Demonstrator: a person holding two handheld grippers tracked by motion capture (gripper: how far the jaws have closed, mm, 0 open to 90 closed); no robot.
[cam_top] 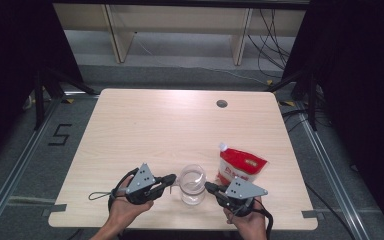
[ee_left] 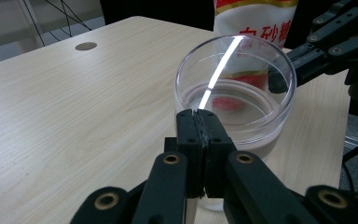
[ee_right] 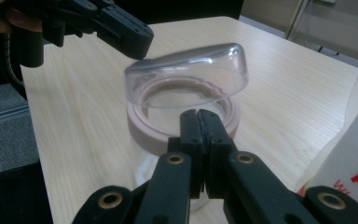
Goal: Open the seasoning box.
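Two tools flank the clear jar (cam_top: 192, 184) near the desk's front edge: left tool (cam_top: 172, 178) and right tool (cam_top: 208, 186), each pressed together. Lever both rim sides evenly to free the tilted lid (ee_right: 189, 77).

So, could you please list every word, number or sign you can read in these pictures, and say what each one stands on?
"5": black tape figure on the grey floor left of the table.
"白砂糖": red characters on the red and white plastic bag, cut off at the top edge of the left gripper view.
Yellow label on the bag's front in the high view: too small to read.
Red mark on the bag in the right gripper view: cropped, unreadable.
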